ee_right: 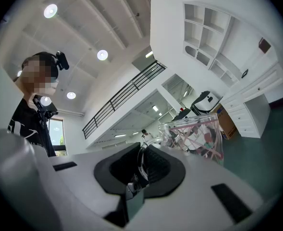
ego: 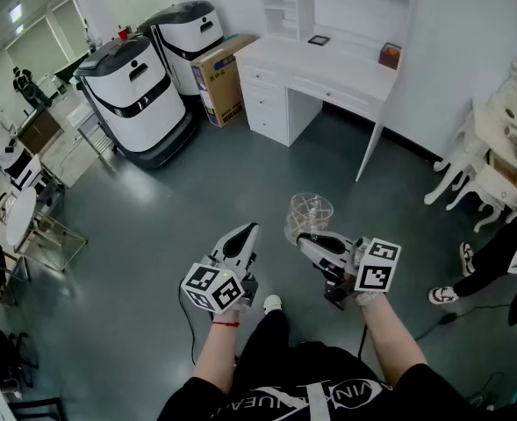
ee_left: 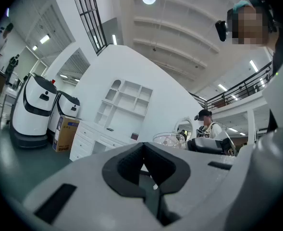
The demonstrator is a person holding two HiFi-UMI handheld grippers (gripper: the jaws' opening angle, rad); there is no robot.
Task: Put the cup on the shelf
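Cup point(ego: 311, 212) held up by its handle, well short of the shelf.

The clear cup is pinched at its thin handle between the closed jaws of the right claw point(ego: 304, 242), so that its body sits roughly upright just beyond the claw's tips. The left claw point(ego: 246, 235) is carried beside it, jaws pressed together on nothing. The white shelf point(ego: 328, 7) is seen far ahead of both claws, across a glossy grey floor point(ego: 135, 261) in a bright, open room.

Cup point(ego: 310, 213): clear, glossy, pink-streaked. Floor point(ego: 144, 235): grey, smooth, slight sheen. Box point(ego: 221, 82) far left: brown cardboard, matt.
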